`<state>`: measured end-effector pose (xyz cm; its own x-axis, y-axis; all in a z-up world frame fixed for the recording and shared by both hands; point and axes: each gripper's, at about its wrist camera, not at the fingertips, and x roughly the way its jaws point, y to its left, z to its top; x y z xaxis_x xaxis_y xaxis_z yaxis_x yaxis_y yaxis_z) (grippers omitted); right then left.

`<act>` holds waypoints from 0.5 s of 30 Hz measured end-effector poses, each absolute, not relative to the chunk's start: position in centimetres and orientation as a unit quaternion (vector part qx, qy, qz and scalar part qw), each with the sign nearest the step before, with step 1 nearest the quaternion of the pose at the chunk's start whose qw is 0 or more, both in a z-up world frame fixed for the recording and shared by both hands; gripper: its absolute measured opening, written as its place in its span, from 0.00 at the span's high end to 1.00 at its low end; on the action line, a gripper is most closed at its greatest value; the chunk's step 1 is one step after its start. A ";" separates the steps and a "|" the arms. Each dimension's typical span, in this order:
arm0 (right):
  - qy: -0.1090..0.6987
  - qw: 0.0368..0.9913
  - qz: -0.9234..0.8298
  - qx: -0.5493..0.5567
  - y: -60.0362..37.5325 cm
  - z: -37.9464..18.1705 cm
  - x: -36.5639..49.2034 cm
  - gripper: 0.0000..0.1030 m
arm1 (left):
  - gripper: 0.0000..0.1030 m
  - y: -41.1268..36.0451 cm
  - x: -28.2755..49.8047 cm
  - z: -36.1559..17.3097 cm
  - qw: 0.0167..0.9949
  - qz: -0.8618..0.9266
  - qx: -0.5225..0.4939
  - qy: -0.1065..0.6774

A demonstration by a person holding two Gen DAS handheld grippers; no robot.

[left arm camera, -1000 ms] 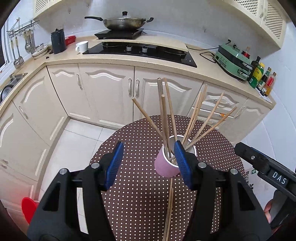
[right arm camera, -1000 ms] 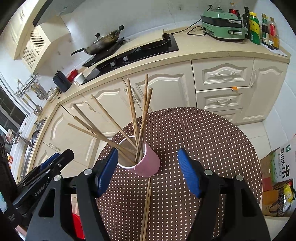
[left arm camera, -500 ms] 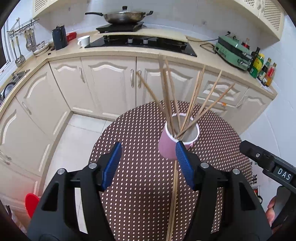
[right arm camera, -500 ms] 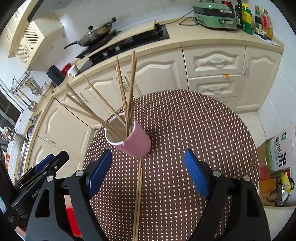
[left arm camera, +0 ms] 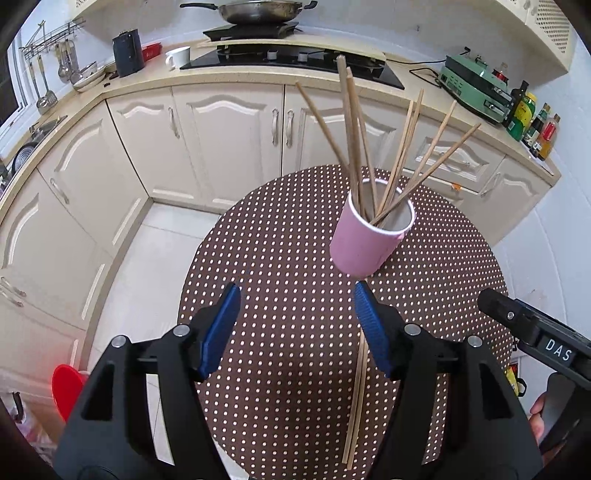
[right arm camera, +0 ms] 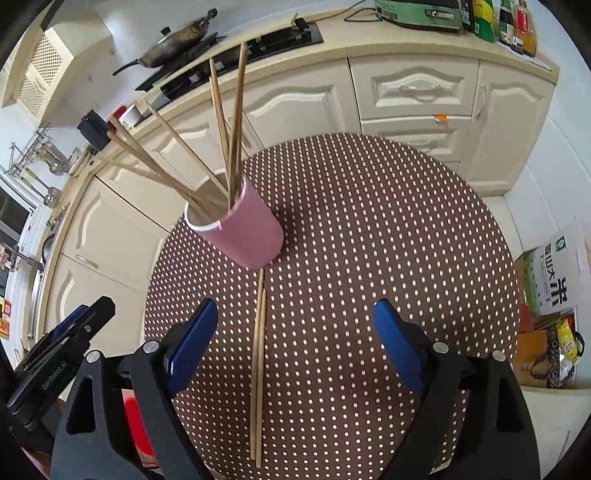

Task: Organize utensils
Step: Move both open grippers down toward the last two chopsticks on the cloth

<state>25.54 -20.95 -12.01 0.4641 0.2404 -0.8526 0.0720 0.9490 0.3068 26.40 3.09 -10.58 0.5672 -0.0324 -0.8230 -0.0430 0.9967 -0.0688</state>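
Note:
A pink cup [left arm camera: 364,245] [right arm camera: 247,232] stands on the round brown dotted table [left arm camera: 280,258] [right arm camera: 369,229] and holds several wooden chopsticks [left arm camera: 352,136] [right arm camera: 221,122]. A loose pair of chopsticks [left arm camera: 356,387] [right arm camera: 257,369] lies flat on the table just in front of the cup. My left gripper [left arm camera: 297,310] is open and empty, a little short of the cup. My right gripper [right arm camera: 295,325] is open and empty, above the loose pair.
Cream kitchen cabinets [left arm camera: 229,129] and a counter with a hob and wok [left arm camera: 251,11] stand behind the table. A green appliance [left arm camera: 476,88] and bottles [left arm camera: 532,118] sit at the right. A cardboard box [right arm camera: 554,273] is on the floor to the right, a red object [left arm camera: 66,384] to the left.
Both grippers have pulled back from the cup, which now stands farther ahead. The left gripper's right finger no longer sits beside the cup. The loose pair shows more fully.

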 end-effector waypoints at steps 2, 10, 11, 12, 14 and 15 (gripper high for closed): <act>0.522 0.839 0.047 0.149 -20.9 -12.6 25.2 0.19 | 0.38 3.2 26.0 -10.9 0.882 0.005 -0.038 0.470; 0.551 0.822 0.043 0.138 -19.9 -14.9 24.3 0.19 | 0.38 3.7 24.9 -12.5 0.871 0.010 -0.037 0.489; 0.556 0.819 0.042 0.135 -19.7 -15.3 24.2 0.19 | 0.38 3.8 24.8 -12.7 0.870 0.010 -0.036 0.492; 0.559 0.817 0.042 0.132 -19.5 -15.6 24.2 0.19 | 0.38 3.8 24.7 -12.9 0.869 0.010 -0.036 0.494; 0.566 0.813 0.043 0.126 -19.0 -16.2 24.0 0.19 | 0.38 3.9 24.5 -13.4 0.865 0.011 -0.035 0.501; 0.571 0.811 0.043 0.122 -18.8 -16.5 23.9 0.19 | 0.38 3.9 24.4 -13.7 0.863 0.012 -0.035 0.504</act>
<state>23.94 -18.76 -16.53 0.3438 0.2094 -0.9154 0.0691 0.9665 0.2470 24.38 3.95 -13.69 0.4914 -0.0153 -0.8708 -0.0552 0.9973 -0.0487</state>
